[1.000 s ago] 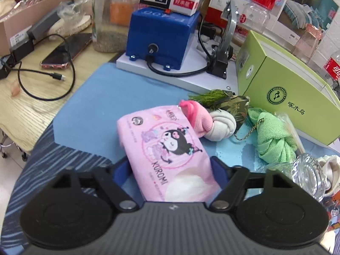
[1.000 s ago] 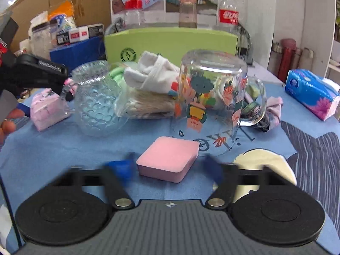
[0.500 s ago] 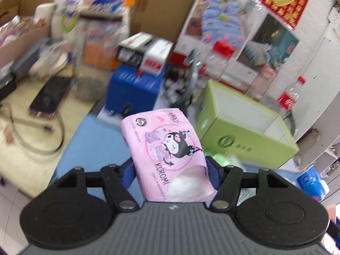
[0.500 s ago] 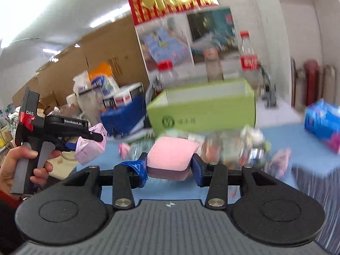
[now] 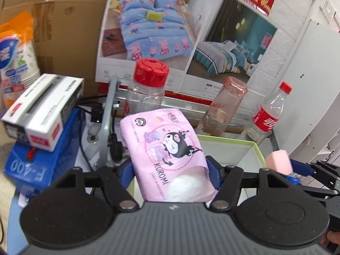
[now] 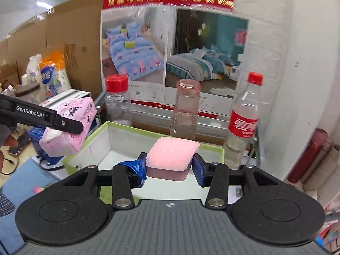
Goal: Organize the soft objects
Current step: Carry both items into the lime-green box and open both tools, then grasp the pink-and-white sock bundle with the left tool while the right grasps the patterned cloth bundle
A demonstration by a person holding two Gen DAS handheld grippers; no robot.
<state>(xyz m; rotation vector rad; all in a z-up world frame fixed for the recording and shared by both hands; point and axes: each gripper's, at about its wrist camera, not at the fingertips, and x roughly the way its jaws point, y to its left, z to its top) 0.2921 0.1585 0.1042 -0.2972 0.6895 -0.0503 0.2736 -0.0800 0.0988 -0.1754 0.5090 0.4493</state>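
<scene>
The tissue pack is pinched in the left claw, held up at the left edge of the green box. The pink sponge is pinched in the right claw above the box's white floor. Move the pack further over the box (it looks barely past the rim), lower both, then let go gently.

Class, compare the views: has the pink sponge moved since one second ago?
Yes. The pink sponge, clamped in the right gripper, has gone up off the blue cloth and forward, now held over the green box.
</scene>
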